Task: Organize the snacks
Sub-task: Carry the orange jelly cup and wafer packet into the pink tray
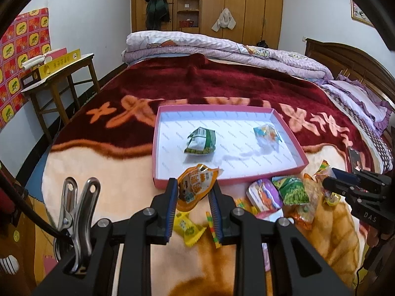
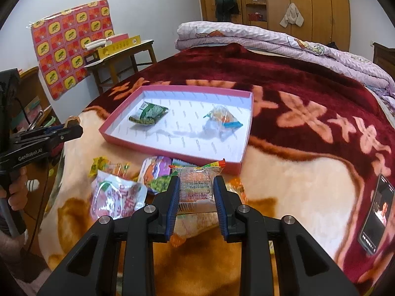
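Observation:
My left gripper [image 1: 194, 185] is shut on an orange snack packet [image 1: 197, 190], held just above the blanket in front of the pink tray [image 1: 155, 153]. My right gripper [image 2: 196, 181] is shut on a clear packet of colourful sweets [image 2: 196, 192], also lifted near the tray's [image 2: 172, 152] front rim. In the tray lie a green packet [image 1: 201, 141] [image 2: 148, 113] and a clear packet with blue trim [image 1: 267, 133] [image 2: 222, 119]. Loose snacks sit between the grippers: a purple packet [image 1: 264, 194] [image 2: 154, 170], a green pea packet [image 1: 292, 190], a pink-white packet [image 2: 116, 197] and a yellow candy [image 1: 187, 229].
Everything rests on a bed with a red and cream blanket [image 1: 123, 192]. A phone [image 2: 376, 214] lies on the blanket to the right. Folded quilts [image 1: 197, 46] lie at the bed's far end. A wooden stool with boxes [image 1: 56, 74] stands to the left.

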The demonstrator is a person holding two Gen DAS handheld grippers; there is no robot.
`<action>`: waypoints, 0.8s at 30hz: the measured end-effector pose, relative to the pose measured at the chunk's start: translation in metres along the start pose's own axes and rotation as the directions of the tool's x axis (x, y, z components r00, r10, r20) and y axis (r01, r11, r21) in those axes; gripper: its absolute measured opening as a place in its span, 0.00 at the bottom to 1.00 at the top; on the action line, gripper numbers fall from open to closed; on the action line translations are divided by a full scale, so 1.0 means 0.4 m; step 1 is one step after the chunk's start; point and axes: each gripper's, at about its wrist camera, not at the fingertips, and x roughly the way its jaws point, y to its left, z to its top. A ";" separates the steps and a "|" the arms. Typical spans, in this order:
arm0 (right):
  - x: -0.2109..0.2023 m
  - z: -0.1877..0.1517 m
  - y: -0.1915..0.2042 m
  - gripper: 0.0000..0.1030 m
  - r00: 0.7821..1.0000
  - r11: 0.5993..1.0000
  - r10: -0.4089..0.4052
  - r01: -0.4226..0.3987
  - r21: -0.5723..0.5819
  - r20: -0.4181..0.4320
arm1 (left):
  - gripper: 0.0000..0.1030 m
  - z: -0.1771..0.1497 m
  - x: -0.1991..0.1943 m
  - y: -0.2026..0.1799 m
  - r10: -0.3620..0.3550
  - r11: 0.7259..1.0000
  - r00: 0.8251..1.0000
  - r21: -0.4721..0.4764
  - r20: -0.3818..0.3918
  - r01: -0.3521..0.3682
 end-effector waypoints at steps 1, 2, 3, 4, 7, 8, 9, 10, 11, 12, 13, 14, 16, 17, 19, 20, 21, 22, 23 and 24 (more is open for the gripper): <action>0.000 0.004 0.000 0.28 1.000 1.000 -0.001 0.001 0.000 0.002 | 0.26 0.005 0.004 -0.001 0.000 1.000 1.000 0.002 0.000 0.000; 0.002 0.008 0.000 0.28 1.000 1.000 -0.001 0.001 -0.001 0.004 | 0.26 0.008 0.008 -0.001 0.001 1.000 1.000 0.004 0.000 -0.001; 0.003 0.012 -0.001 0.28 1.000 1.000 -0.002 0.002 -0.002 0.006 | 0.26 0.013 0.012 -0.002 0.001 1.000 1.000 0.006 0.000 -0.001; 0.005 0.016 -0.002 0.28 1.000 1.000 -0.003 0.003 -0.002 0.007 | 0.26 0.016 0.015 -0.003 0.002 1.000 1.000 0.007 0.000 -0.002; 0.010 0.030 -0.006 0.28 1.000 1.000 -0.007 0.007 -0.002 0.011 | 0.26 0.024 0.024 -0.004 0.002 1.000 1.000 0.009 0.000 -0.002; 0.012 0.034 -0.007 0.28 1.000 1.000 -0.009 0.009 -0.003 0.012 | 0.26 0.028 0.028 -0.004 0.003 1.000 1.000 0.008 -0.001 -0.003; 0.015 0.038 -0.008 0.28 1.000 1.000 -0.010 0.010 -0.003 0.013 | 0.26 0.032 0.034 -0.004 0.003 1.000 1.000 0.008 -0.003 -0.003; 0.017 0.042 -0.009 0.28 1.000 1.000 -0.011 0.011 -0.003 0.013 | 0.26 0.036 0.040 -0.004 0.001 1.000 1.000 0.008 -0.004 -0.001; 0.021 0.047 -0.011 0.28 1.000 1.000 -0.012 0.012 -0.003 0.013 | 0.26 0.040 0.046 -0.004 0.001 1.000 1.000 0.009 -0.006 -0.001; 0.024 0.052 -0.013 0.28 1.000 1.000 -0.013 0.013 -0.003 0.014 | 0.26 0.044 0.054 -0.005 0.001 1.000 1.000 0.010 -0.009 -0.001; 0.026 0.054 -0.013 0.28 1.000 1.000 -0.013 0.013 -0.002 0.015 | 0.26 0.047 0.061 -0.005 0.000 1.000 1.000 0.010 -0.012 0.000; 0.029 0.059 -0.015 0.28 1.000 1.000 -0.013 0.013 -0.001 0.016 | 0.26 0.050 0.069 -0.006 -0.001 1.000 1.000 0.011 -0.015 0.001; 0.036 0.067 -0.017 0.28 1.000 1.000 -0.012 0.012 0.001 0.016 | 0.26 0.056 0.084 -0.007 -0.002 1.000 1.000 0.011 -0.022 0.002; 0.040 0.070 -0.017 0.28 1.000 1.000 -0.011 0.011 0.001 0.016 | 0.26 0.057 0.090 -0.007 -0.002 1.000 1.000 0.011 -0.024 0.003; 0.048 0.076 -0.018 0.28 1.000 1.000 -0.012 0.012 0.000 0.014 | 0.26 0.061 0.107 -0.005 -0.003 1.000 0.999 0.009 -0.032 0.003; 0.053 0.078 -0.017 0.28 1.000 1.000 -0.016 0.016 -0.003 0.013 | 0.26 0.061 0.113 -0.005 -0.003 1.000 0.999 0.008 -0.036 0.004; 0.058 0.081 -0.017 0.28 1.000 1.000 -0.020 0.020 -0.005 0.012 | 0.26 0.062 0.119 -0.004 -0.004 1.000 0.999 0.007 -0.039 0.004; 0.061 0.082 -0.018 0.28 1.000 1.000 -0.021 0.021 -0.005 0.012 | 0.26 0.063 0.127 -0.003 -0.004 1.000 0.999 0.006 -0.043 0.004; 0.066 0.085 -0.019 0.28 1.000 1.000 -0.023 0.023 -0.004 0.009 | 0.26 0.064 0.136 -0.001 -0.003 1.000 0.999 0.006 -0.048 0.003; 0.071 0.086 -0.020 0.28 1.000 1.000 -0.023 0.023 -0.003 0.007 | 0.26 0.065 0.143 0.000 -0.003 1.000 0.999 0.005 -0.052 0.004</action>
